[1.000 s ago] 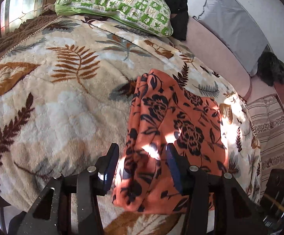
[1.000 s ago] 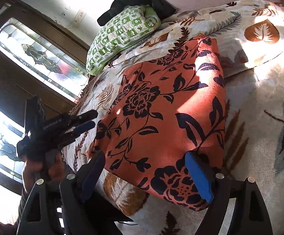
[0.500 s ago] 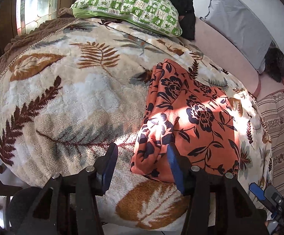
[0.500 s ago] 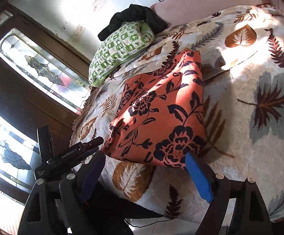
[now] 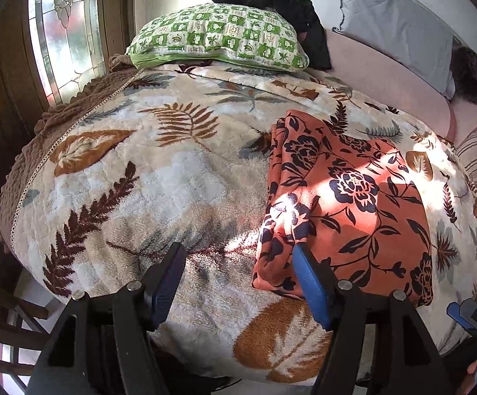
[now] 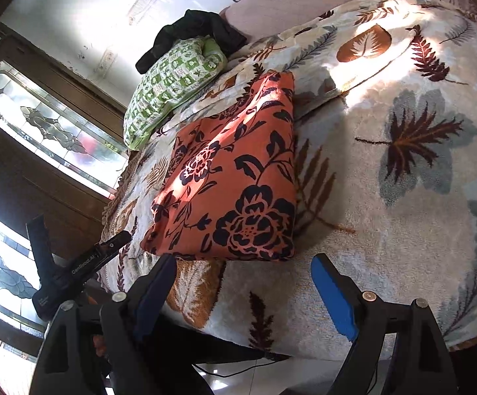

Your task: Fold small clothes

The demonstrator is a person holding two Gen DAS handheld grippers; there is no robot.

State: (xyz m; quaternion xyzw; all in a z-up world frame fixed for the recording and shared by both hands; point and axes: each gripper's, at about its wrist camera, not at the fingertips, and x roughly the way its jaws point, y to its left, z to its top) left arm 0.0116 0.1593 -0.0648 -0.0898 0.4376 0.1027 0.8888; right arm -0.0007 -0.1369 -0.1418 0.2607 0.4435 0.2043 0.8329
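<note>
On the plush leaf-print blanket (image 5: 172,177) lies a folded orange floral cloth (image 5: 353,217), both grippers' fingers (image 6: 333,296) spread, empty

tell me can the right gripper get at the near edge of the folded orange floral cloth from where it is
Probably yes. The right gripper is open with nothing between its jaws, and the orange floral cloth lies flat on the leaf-print blanket just ahead. Nothing sits between them; the left gripper is off to the side.
</note>
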